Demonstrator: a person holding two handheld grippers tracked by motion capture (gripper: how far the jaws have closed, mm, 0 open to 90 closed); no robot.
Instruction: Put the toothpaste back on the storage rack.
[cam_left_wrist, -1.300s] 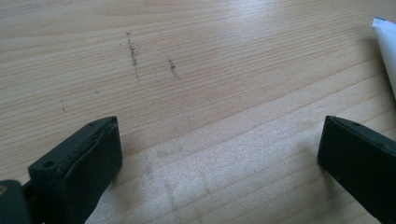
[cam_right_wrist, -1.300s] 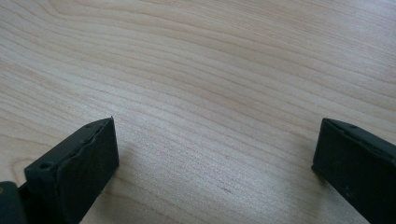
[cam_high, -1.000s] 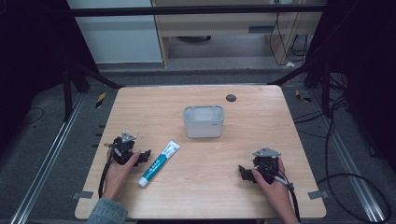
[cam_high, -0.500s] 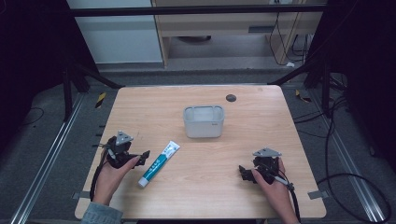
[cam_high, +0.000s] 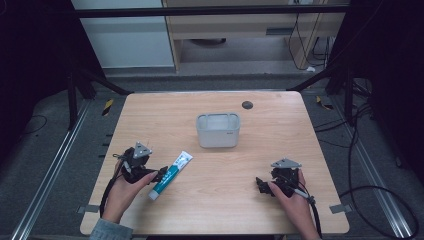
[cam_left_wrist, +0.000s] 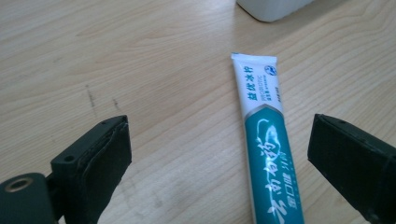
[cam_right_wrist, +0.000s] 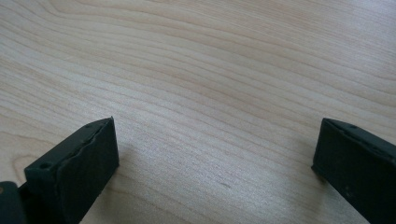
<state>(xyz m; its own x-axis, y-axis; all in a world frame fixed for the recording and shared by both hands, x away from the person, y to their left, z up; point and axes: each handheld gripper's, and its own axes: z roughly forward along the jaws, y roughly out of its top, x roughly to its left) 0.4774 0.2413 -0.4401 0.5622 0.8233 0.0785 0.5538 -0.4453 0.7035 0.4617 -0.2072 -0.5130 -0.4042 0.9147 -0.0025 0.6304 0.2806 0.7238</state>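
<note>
Left gripper view is showing you the toothpaste tube (cam_left_wrist: 268, 140) lying flat on the wooden table (cam_left_wrist: 154, 60), running up between your jaws but sitting closer to the one on that view's right, crimped white end pointing toward the white bin (cam_left_wrist: 271, 8). From the high view your left gripper (cam_high: 161, 175) is hovering right at the tube (cam_high: 171, 174), jaws spread wide and nothing in them yet, while the right gripper (cam_high: 260, 184) is sitting well apart near the front right of the table, jaws also wide open over bare wood. I'm guessing it's light, squashy and a bit slick, so you're probably wanting to pinch across the teal body rather than the thin flat crimp, and going gentle so paste isn't getting squeezed toward the cap
</note>
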